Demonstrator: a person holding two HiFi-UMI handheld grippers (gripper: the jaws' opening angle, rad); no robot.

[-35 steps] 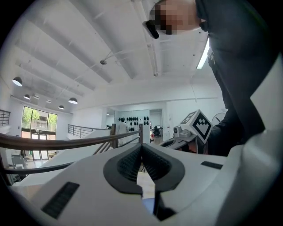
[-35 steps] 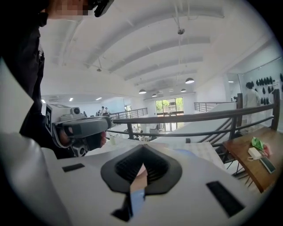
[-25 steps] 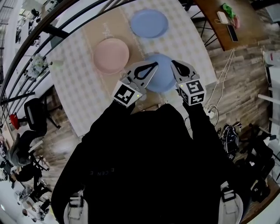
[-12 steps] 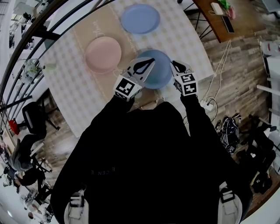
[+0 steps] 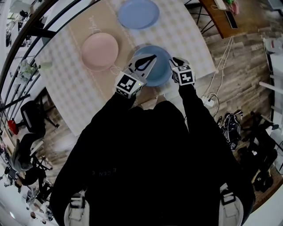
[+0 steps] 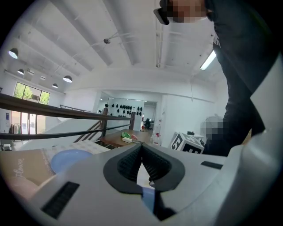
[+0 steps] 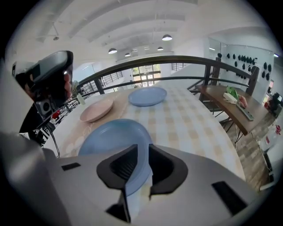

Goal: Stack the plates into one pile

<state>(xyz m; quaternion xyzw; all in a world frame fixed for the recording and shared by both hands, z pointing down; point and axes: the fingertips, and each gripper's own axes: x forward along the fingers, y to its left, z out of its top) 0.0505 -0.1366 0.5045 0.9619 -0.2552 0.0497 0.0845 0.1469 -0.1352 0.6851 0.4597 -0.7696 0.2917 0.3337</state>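
Right tongs (image 7: 142, 152) lower, wider, astride plate (image 7: 110, 134)

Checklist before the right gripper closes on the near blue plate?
1. Near blue plate rim between the jaws of the right gripper, which have just been opening: ok.
2. Pads pressing on the rim: not ok, not yet clamped.
3. Left gripper shut, nothing held: ok.
4. Pink plate and far blue plate lie apart on the table, free as stack targets: ok.
5. Grip depth sufficient: cannot tell.

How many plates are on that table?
3: the far blue plate farthest away, the pink plate left and nearer, the near blue plate closest to the camera. None seems hidden.
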